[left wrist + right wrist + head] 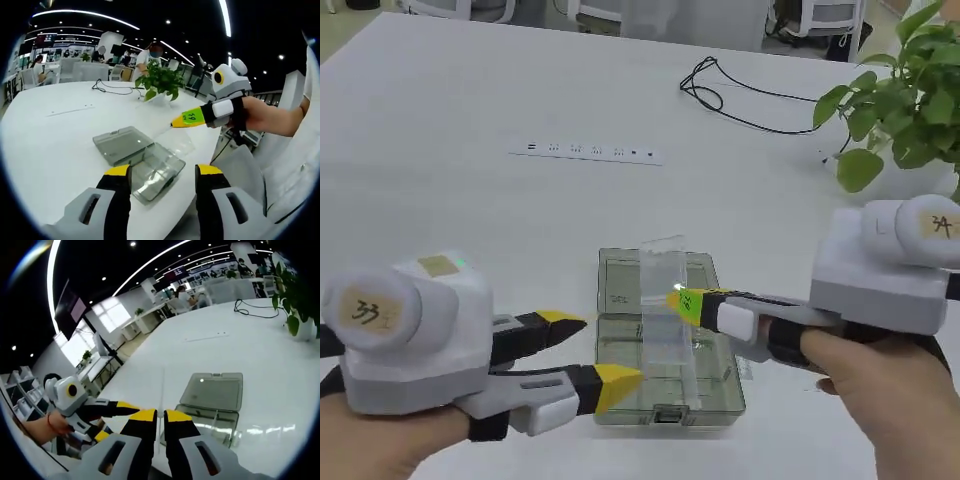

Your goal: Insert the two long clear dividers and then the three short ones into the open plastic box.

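1. We see the left gripper (588, 350) held low beside the open plastic box (730, 390), its jaws spread wide and empty.
2. The right gripper (685, 300) reaches in from the right, pinching a clear divider (665, 270) upright over the box, which sits on the white table (470, 220).
3. The right gripper view shows the divider edge-on, a thin line between near-closed jaws. The left gripper view shows its flat face.

The left gripper (610, 348) has "33" handwritten on the round end facing the person. The right gripper (677, 297) has "34" handwritten on its round end. A green label (191, 117) on its yellow jaw shows two digits, seemingly "39", not clearly readable.
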`<state>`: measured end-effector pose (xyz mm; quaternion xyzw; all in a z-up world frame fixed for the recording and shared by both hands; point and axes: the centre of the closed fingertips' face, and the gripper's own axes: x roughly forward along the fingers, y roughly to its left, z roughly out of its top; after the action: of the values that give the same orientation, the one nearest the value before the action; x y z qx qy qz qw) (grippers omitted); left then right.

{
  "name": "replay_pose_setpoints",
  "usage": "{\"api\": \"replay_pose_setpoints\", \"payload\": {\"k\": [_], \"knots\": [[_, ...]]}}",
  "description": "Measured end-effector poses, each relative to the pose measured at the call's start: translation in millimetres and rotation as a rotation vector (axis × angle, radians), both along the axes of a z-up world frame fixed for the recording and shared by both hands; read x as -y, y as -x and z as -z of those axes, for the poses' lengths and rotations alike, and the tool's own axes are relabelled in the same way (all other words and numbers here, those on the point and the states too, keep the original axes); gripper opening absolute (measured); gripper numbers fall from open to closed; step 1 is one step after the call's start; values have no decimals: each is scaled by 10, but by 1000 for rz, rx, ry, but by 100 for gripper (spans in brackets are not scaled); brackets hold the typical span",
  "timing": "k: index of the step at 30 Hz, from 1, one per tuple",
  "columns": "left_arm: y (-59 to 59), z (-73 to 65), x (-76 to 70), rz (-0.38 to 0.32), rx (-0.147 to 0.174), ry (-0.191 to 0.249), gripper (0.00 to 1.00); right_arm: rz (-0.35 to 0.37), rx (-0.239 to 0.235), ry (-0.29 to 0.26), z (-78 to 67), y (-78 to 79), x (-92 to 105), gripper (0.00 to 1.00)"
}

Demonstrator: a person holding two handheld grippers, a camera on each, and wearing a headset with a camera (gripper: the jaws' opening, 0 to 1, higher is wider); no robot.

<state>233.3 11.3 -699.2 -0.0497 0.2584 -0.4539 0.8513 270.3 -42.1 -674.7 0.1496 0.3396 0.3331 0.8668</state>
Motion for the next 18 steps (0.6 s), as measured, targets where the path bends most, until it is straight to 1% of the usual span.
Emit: {"api": "replay_pose_setpoints", "payload": {"k": [3, 6, 8, 10, 14, 18], "knots": [[11, 8, -25, 19, 23, -11, 58, 4, -7, 15, 7, -15, -4, 7], [38, 24, -39, 48, 44, -32, 64, 13, -8, 49, 45, -61, 44, 7], [54, 51, -51, 65, 47, -50, 69, 18, -21, 63, 75, -75, 50, 7], [55, 65, -63, 80, 67, -66, 73, 22, -39, 70, 100, -76, 50, 7], [72, 81, -87, 103, 81, -73, 80, 30, -60, 101, 146, -94, 51, 7], [94, 110, -123, 124, 94, -76, 87, 44, -96, 126, 191, -111, 53, 7]]}}
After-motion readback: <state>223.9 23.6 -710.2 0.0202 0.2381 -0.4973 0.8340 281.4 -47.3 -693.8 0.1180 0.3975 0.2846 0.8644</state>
